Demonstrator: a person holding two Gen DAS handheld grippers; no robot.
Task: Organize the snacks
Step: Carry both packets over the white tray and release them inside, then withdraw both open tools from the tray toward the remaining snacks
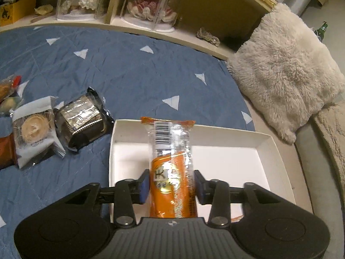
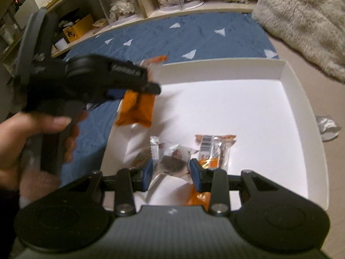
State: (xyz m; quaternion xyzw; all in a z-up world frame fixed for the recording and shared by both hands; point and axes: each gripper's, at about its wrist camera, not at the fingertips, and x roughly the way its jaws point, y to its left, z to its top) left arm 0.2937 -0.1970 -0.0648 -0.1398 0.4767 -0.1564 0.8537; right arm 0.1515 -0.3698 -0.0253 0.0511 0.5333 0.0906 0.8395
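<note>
Left tongs pinch an orange packet mid-body; right tongs pinch a clear packet. Both look light, crinkly, slippery.

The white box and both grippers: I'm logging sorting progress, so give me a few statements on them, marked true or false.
1. The left gripper grips an orange snack packet above the white box. True.
2. The right gripper holds nothing. False: its fingers close on a clear-wrapped snack.
3. Another orange packet lies inside the box. True.
4. All snacks are boxed. False: a black-wrapped cake and a white-wrapped pastry lie on the blue quilt.
</note>
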